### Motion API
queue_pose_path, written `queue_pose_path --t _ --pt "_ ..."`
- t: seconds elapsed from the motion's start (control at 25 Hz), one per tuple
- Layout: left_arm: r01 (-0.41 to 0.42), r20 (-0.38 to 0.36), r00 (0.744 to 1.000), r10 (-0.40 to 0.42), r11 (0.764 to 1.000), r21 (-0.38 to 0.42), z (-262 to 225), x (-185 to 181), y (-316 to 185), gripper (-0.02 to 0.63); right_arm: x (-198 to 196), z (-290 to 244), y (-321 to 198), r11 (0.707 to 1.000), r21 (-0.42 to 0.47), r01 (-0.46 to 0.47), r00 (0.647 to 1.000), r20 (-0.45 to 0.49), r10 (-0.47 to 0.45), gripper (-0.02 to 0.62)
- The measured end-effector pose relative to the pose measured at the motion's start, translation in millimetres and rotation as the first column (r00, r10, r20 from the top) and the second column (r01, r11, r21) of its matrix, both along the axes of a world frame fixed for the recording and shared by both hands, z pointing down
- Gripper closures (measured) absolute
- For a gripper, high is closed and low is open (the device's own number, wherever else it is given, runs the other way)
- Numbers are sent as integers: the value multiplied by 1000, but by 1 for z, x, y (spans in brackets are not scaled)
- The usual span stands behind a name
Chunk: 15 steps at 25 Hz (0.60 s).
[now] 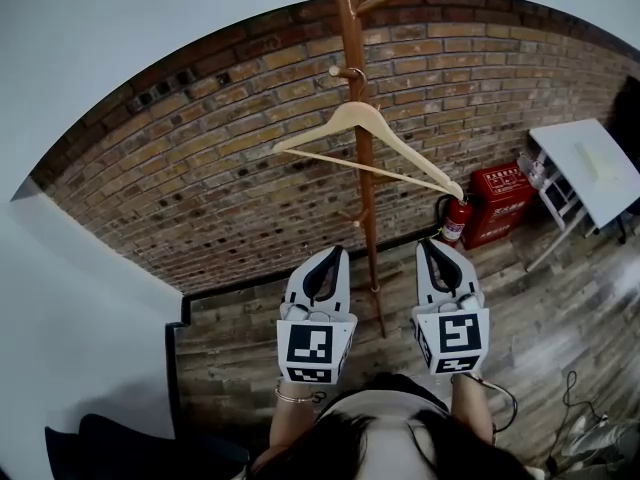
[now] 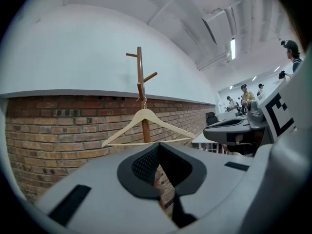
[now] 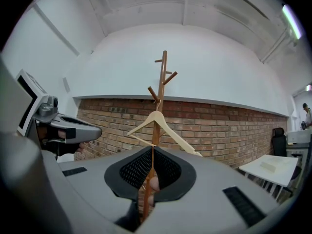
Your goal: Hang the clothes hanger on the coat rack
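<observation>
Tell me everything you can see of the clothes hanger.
The clothes hanger is pale wood: two sloping shoulders meeting at a rounded peak, joined below by a thin straight bar, with a small hook on top. It hangs by that hook from a peg of the brown wooden coat rack, before the brick wall, slanting in the head view. It carries no garment, and nothing else touches it.

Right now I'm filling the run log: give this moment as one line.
hanger: hung on coat rack peg | left gripper: shut, empty | right gripper: shut, empty | task: looks done
</observation>
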<state>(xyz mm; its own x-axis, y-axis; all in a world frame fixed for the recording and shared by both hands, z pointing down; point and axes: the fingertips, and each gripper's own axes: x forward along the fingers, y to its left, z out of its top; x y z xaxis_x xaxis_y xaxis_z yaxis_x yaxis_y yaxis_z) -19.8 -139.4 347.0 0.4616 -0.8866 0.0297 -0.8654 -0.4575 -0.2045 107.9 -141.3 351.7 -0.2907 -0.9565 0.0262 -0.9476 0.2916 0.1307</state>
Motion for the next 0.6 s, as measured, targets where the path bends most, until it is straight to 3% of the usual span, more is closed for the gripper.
queue_pose_path --t 0.6 --pt "-24 -81 997 19 998 -59 10 -37 47 595 -38 8 56 1000 -17 0 1000 10 0 557"
